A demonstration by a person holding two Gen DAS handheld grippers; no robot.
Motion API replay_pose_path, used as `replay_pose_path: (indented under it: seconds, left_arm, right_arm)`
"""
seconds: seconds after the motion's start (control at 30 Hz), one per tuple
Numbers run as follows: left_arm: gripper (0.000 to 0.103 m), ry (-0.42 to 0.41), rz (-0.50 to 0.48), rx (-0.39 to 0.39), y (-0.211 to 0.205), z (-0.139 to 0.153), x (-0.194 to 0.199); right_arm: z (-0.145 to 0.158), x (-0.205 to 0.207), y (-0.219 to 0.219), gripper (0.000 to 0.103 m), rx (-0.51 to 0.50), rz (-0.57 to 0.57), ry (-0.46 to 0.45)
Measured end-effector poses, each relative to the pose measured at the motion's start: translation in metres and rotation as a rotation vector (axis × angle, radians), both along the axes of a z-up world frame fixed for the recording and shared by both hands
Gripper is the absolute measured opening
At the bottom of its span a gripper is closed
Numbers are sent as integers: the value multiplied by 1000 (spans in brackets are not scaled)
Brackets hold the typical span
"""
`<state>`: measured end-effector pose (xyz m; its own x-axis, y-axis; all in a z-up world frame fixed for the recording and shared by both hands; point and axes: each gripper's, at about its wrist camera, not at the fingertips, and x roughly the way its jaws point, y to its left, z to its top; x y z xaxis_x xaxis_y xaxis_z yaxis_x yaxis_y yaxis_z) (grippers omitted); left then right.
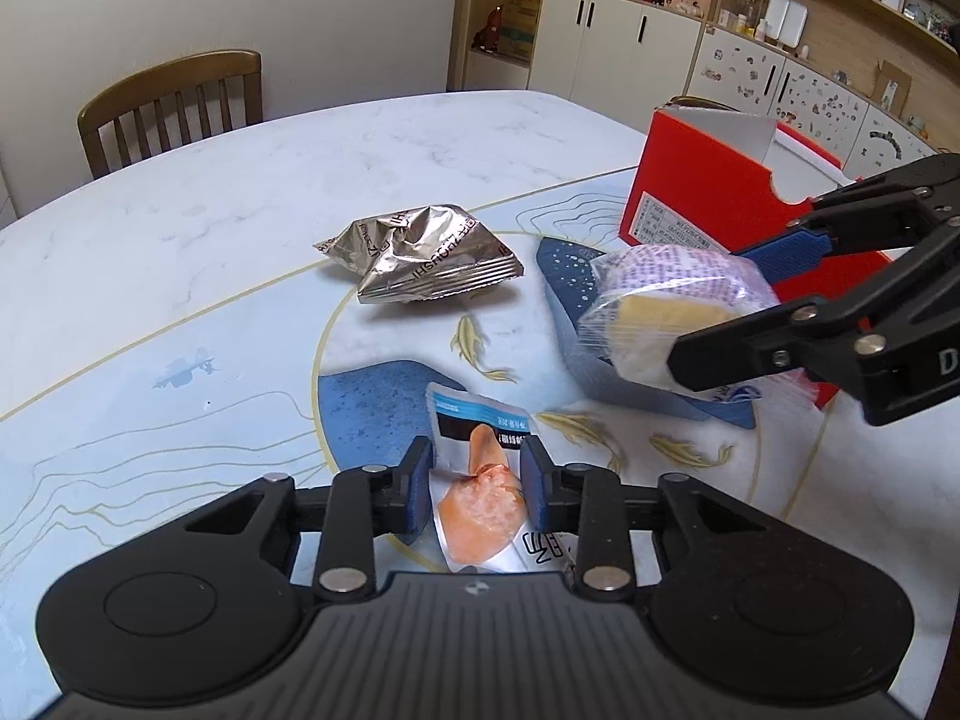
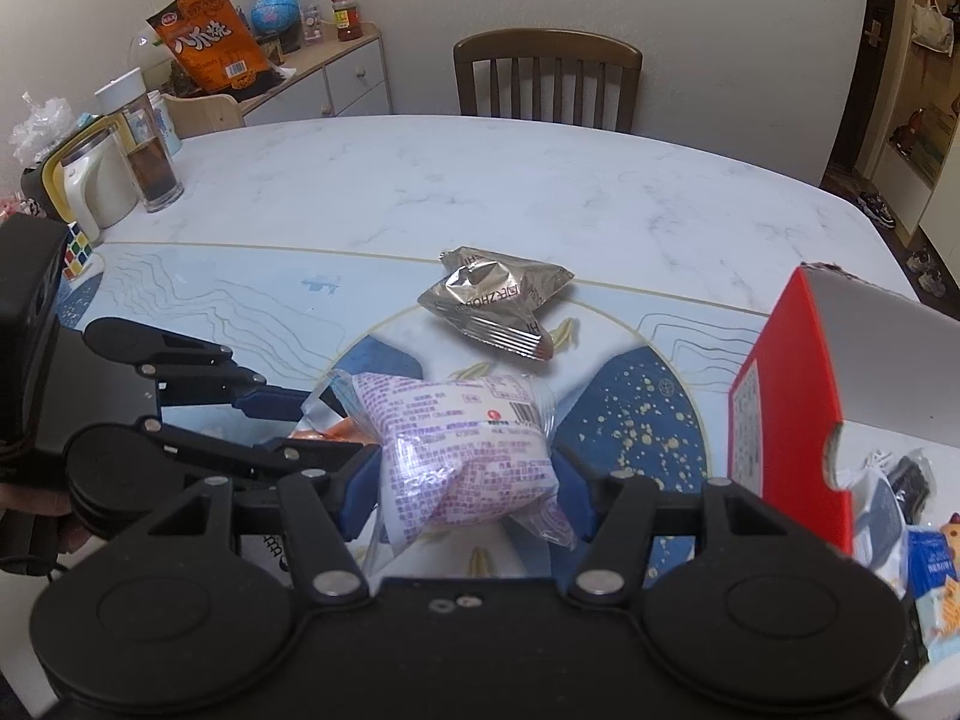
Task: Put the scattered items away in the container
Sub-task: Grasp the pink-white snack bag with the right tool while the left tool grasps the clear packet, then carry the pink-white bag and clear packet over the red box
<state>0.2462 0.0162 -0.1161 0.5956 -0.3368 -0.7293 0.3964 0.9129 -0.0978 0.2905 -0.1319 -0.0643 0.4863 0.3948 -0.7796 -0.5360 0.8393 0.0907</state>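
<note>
My left gripper (image 1: 477, 483) is shut on a white and orange snack pouch (image 1: 480, 498) just above the patterned mat. My right gripper (image 2: 468, 480) is shut on a clear-wrapped cake with purple print (image 2: 462, 450), held above the mat; it also shows in the left wrist view (image 1: 672, 300). A crumpled silver foil packet (image 1: 420, 261) lies on the mat beyond both grippers, also in the right wrist view (image 2: 498, 300). The red box (image 1: 714, 198) stands open at the right, next to the right gripper, also in the right wrist view (image 2: 792, 408).
Several packets (image 2: 912, 546) lie inside the red box. A glass (image 2: 150, 168), a white jug (image 2: 96, 186) and a puzzle cube (image 2: 78, 252) stand at the table's far left. A wooden chair (image 2: 546, 78) is behind the table.
</note>
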Motion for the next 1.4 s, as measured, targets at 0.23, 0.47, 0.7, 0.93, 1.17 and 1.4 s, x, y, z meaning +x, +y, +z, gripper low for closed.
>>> replay_pose_path:
  seconds: [0.23, 0.47, 0.7, 0.93, 1.17, 1.4]
  left_arm:
    - [11, -19, 4, -28, -1, 13, -8]
    - [7, -30, -25, -13, -12, 21, -16]
    - [6, -24, -36, -21, -17, 27, -23]
    - [5, -40, -46, -30, -22, 42, -32]
    - [5, -79, -76, -54, -37, 69, -38]
    - [5, -130, -130, -85, -63, 97, -40]
  right_arm:
    - [12, -14, -11, 60, 13, 0, -19]
    - [18, -26, -22, 60, 10, -13, -26]
    - [27, -39, -39, 60, 20, -29, -38]
    - [40, -48, -59, 60, 25, -49, -62]
    - [50, -56, -77, 60, 16, -66, -84]
    - [61, -62, -99, 60, 13, -86, -95]
